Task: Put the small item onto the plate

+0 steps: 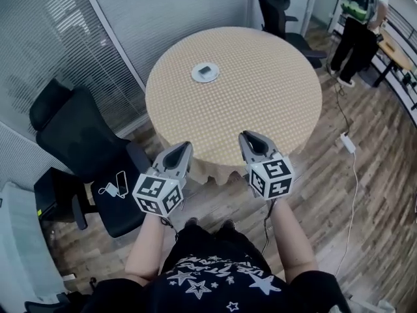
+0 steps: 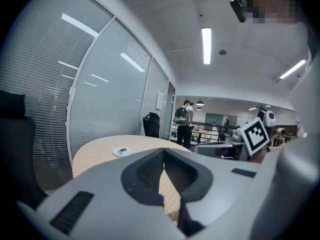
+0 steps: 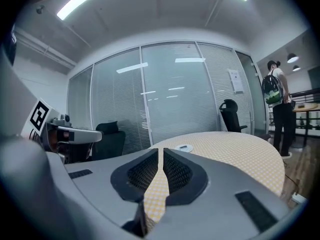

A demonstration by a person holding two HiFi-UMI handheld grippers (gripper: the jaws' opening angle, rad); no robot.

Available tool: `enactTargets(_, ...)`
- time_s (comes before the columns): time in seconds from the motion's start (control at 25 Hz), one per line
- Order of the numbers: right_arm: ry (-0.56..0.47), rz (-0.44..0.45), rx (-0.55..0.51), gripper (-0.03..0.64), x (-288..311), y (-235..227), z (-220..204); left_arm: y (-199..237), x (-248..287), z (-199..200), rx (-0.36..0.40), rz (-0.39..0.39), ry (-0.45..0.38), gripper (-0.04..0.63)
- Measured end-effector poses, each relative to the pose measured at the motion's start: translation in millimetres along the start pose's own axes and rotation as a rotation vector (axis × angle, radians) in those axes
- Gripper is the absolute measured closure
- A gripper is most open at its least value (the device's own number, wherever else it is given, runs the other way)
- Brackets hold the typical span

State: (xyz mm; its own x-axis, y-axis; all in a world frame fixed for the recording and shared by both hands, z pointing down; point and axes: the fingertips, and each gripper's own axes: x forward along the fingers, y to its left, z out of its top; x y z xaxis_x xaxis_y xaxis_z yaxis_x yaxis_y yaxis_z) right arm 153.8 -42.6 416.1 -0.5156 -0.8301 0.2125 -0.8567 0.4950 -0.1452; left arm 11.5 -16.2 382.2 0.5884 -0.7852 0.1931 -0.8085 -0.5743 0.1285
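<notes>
A white plate [image 1: 205,73] sits on the far left part of a round table [image 1: 260,90] covered in a yellow checked cloth. A small dark flat item [image 1: 206,70] lies on the plate. Both grippers hang in front of the table's near edge, well short of the plate. My left gripper [image 1: 187,147] is shut and holds nothing, and my right gripper [image 1: 245,136] is likewise shut and empty. From the left gripper [image 2: 163,152] view the plate [image 2: 122,151] shows far off to the left. From the right gripper [image 3: 161,151] view the plate [image 3: 184,147] lies straight ahead.
A black office chair [image 1: 81,145] stands left of the table, with a white phone and cable [image 1: 114,186] on its seat. Another black chair [image 1: 280,8] is behind the table. A person with a backpack [image 1: 359,15] stands at the back right. A power strip [image 1: 347,142] lies on the wooden floor.
</notes>
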Motion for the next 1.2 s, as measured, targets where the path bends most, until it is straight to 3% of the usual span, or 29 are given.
enactTargets(0.4, -0.040, -0.057, 0.004, 0.571, -26, 22, 14, -21, -20, 20, 0.003, -0.106, -0.069, 0.589)
enactTargets(0.8, -0.069, -0.081, -0.026, 0.571, -25, 100, 29, 18, -93, 14, -0.023, -0.119, -0.077, 0.591)
enactTargets(1.2, -0.056, -0.145, 0.005, 0.571, -43, 164, 6, 37, -163, -1, -0.036, -0.162, -0.090, 0.591)
